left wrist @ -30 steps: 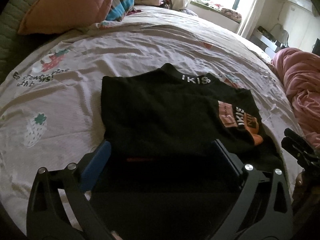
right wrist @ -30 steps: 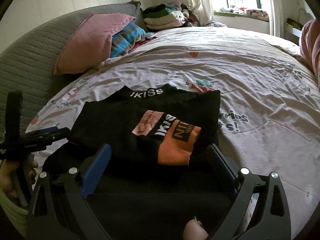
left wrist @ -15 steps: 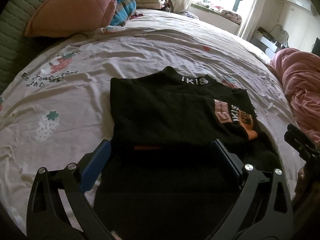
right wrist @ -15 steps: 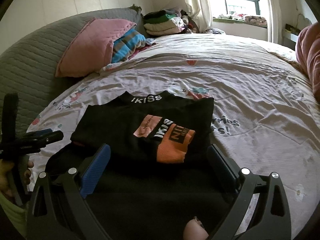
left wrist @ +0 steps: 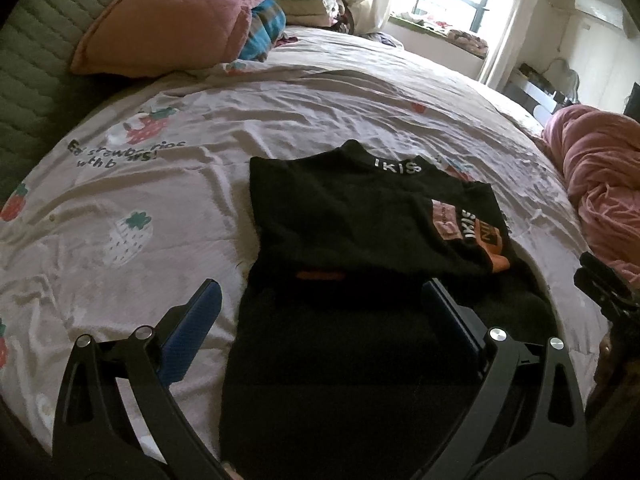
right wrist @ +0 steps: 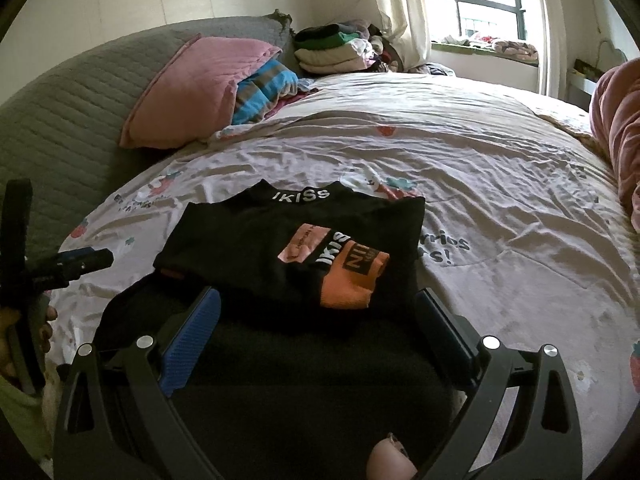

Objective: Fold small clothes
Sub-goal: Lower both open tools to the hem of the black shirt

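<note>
With the black top [left wrist: 360,220] lying partly folded on the bed [left wrist: 328,120], both the left hand-held gripper [left wrist: 318,312] and right hand-held gripper [right wrist: 320,320], jaws apart, should pinch the seemingly unfolded near hem evenly and fold it toward the collar.

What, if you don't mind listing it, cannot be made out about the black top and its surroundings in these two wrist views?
- Near hem of the black knit top with orange patches: both views, lost in dark shadow at the bottom edge.
- Text on its pink patch: too small.
- Strawberry-print bedsheet lettering: right view, partly covered by the top.
- Folded clothes stack: distant, items indistinct.
</note>
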Motion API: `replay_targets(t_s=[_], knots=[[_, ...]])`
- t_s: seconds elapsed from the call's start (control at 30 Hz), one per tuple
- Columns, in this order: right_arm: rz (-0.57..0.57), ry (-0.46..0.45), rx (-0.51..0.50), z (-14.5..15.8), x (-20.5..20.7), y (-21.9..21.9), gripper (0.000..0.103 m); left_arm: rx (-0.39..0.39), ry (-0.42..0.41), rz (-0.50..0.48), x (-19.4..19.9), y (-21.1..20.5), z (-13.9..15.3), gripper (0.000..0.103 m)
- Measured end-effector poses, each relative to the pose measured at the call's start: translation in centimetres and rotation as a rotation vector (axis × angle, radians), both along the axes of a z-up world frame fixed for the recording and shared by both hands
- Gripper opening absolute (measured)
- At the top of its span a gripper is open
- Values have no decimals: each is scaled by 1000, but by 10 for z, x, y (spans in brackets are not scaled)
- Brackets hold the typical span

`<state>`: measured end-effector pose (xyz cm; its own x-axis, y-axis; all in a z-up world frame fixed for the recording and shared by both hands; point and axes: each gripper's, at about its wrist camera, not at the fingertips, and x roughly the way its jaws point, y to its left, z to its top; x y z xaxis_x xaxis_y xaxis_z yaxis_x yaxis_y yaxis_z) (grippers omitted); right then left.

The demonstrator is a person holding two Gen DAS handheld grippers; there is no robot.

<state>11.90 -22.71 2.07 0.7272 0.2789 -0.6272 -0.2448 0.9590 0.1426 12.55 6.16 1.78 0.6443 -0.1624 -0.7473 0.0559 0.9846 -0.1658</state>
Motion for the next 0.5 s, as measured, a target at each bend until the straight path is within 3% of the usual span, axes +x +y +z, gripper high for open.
replay_targets(t_s=[0.5], knots=[[24,29,-40,-7,-29,1,97,-17,34,72,-37,41,-7,93]])
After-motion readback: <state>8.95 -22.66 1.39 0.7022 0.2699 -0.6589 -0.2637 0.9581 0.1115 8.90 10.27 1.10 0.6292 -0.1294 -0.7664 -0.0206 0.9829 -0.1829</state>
